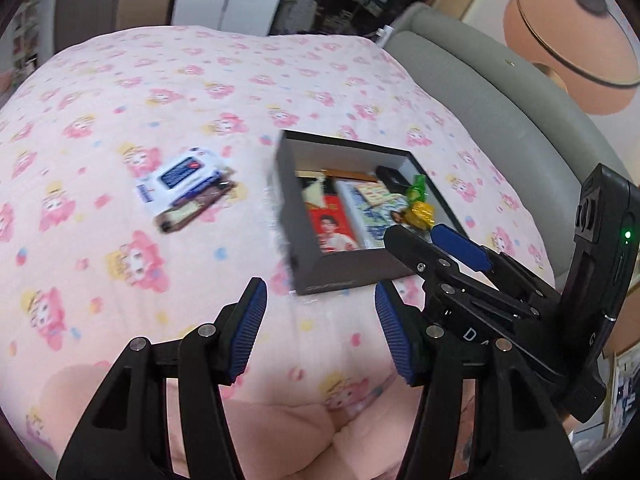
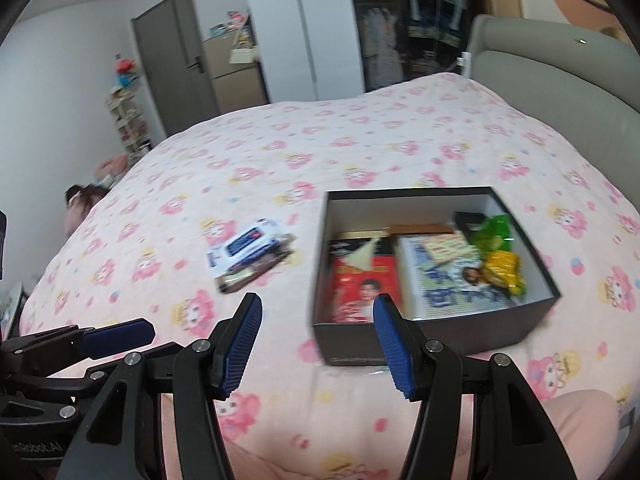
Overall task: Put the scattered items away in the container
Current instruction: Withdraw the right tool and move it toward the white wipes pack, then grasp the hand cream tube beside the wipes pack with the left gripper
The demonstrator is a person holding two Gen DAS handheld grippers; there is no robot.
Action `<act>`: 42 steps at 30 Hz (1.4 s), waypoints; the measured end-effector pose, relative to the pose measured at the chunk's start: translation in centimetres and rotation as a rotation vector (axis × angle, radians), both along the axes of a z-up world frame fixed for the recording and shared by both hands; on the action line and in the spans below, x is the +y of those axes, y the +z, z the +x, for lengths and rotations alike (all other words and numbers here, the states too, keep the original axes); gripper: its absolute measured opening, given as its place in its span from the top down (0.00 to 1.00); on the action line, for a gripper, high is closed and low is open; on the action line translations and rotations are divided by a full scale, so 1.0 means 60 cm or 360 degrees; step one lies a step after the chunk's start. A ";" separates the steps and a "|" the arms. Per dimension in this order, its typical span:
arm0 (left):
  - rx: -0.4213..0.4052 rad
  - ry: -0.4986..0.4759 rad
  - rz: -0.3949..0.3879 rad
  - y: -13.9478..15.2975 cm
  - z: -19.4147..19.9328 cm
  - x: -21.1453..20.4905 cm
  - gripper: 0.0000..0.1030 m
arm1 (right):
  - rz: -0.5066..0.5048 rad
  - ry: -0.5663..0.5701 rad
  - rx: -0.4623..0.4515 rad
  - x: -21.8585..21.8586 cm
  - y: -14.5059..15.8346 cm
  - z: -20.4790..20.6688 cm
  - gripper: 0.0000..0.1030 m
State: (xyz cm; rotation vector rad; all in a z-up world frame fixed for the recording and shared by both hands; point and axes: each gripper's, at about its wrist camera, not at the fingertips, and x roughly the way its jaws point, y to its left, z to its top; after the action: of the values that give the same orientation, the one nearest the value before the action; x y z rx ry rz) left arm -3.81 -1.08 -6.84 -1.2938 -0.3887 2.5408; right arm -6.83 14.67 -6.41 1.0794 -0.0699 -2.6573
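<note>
LEFT WRIST: left gripper (image 1: 320,328) released, nothing between pads, above pink bedspread (image 1: 168,80) | dark box (image 1: 344,272) ahead, partly filled | white-blue packet (image 1: 186,174) on a brown item, left of box | RIGHT WRIST: right gripper (image 2: 318,346) released, empty, near box front wall (image 2: 432,338) | packet (image 2: 250,246) on spread, left of box

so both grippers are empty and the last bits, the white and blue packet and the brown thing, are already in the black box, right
Not quite. Both the left gripper and the right gripper are empty, but the white and blue packet and the brown thing still lie on the pink bedspread, left of the black box. The right wrist view shows this plainly.
</note>
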 end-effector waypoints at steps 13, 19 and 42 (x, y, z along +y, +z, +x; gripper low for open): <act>-0.0031 0.0242 0.0130 -0.042 0.024 -0.145 0.44 | 0.0055 0.0289 -0.0044 -0.152 -0.023 -0.008 0.47; -0.0047 0.0303 0.0228 -0.068 -0.016 -0.184 0.44 | 0.0089 0.0318 -0.0077 -0.190 -0.032 -0.057 0.47; -0.0595 0.0527 0.0419 -0.304 -0.289 -0.259 0.58 | 0.0341 -0.0008 -0.0476 -0.264 -0.225 -0.344 0.47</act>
State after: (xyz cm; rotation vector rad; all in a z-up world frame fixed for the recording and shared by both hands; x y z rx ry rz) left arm -21.17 -16.61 -25.07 -1.7114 -1.0552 2.3708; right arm -27.44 -1.15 -19.91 1.5400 0.1574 -2.5295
